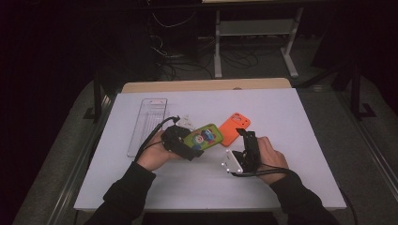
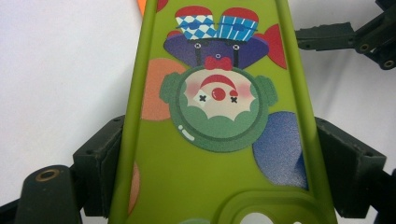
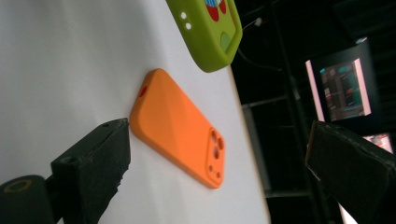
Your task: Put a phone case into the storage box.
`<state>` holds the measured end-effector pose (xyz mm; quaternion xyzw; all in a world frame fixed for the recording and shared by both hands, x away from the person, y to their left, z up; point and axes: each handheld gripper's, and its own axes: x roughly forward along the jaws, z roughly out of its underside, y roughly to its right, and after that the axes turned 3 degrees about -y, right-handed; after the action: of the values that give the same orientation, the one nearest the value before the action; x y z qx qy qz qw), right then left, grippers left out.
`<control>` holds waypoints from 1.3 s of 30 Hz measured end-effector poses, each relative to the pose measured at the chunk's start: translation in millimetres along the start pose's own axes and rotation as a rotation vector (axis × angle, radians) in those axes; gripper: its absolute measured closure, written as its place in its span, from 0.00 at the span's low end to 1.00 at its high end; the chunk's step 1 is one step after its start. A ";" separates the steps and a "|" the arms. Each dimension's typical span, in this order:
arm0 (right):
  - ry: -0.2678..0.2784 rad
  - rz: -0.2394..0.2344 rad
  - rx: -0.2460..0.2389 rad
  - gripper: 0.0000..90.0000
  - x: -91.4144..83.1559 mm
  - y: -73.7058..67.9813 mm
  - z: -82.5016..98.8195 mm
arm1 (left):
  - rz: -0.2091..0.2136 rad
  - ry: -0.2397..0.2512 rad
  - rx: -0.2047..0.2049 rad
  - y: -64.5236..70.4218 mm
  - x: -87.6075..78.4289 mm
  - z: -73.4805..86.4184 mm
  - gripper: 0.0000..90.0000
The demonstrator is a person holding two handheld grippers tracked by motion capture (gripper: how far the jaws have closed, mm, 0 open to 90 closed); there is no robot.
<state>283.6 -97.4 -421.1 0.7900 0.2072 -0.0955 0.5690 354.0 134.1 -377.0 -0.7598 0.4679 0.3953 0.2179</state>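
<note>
The right gripper, nearest the table's front edge, is gaping wide just short of the orange case lying flat mid-table, seemingly lining up a grab. The left gripper is clamping the green case by its long sides, keeping it lifted clear.

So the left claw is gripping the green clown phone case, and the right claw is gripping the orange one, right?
Half right. The left claw does grip the green clown phone case. The right claw grips nothing: the right gripper view shows its jaws spread wide, with the orange phone case lying flat on the table.
</note>
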 end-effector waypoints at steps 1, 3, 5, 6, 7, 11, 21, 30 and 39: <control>0.000 0.000 0.000 0.06 0.0 0.0 0.0 | 0.000 0.000 0.000 0.0 0.0 0.0 0.17; 0.011 0.023 -0.035 0.07 0.1 -2.8 -1.9 | -0.004 0.011 -0.003 0.4 0.4 -0.4 0.17; 0.012 0.034 -0.094 0.07 2.2 -7.1 -4.1 | -0.003 0.012 -0.010 1.7 0.6 -0.6 0.17; 0.012 0.034 -0.094 0.07 2.2 -7.1 -4.1 | -0.003 0.012 -0.010 1.7 0.6 -0.6 0.17; 0.005 0.038 -0.095 0.07 1.4 -9.0 -5.4 | -0.002 0.010 -0.008 1.7 0.3 -0.6 0.17; 0.017 0.088 -0.173 0.07 3.2 -13.6 -7.9 | -0.004 0.017 -0.013 1.7 -0.3 -0.7 0.17; 0.058 0.177 -0.243 0.07 3.2 -17.6 -14.2 | -0.004 0.011 0.003 2.5 0.4 -2.6 0.17; 0.079 0.199 -0.250 0.08 3.4 -24.6 -24.3 | -0.001 0.010 0.011 3.5 0.4 -5.1 0.17; 0.131 0.241 -0.284 0.16 7.8 -28.1 -35.3 | -0.007 0.016 0.006 4.2 0.6 -6.0 0.17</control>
<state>275.4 -55.0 -436.5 0.7254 0.1589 0.0552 0.6675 352.9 127.6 -373.7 -0.7638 0.4681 0.3873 0.2179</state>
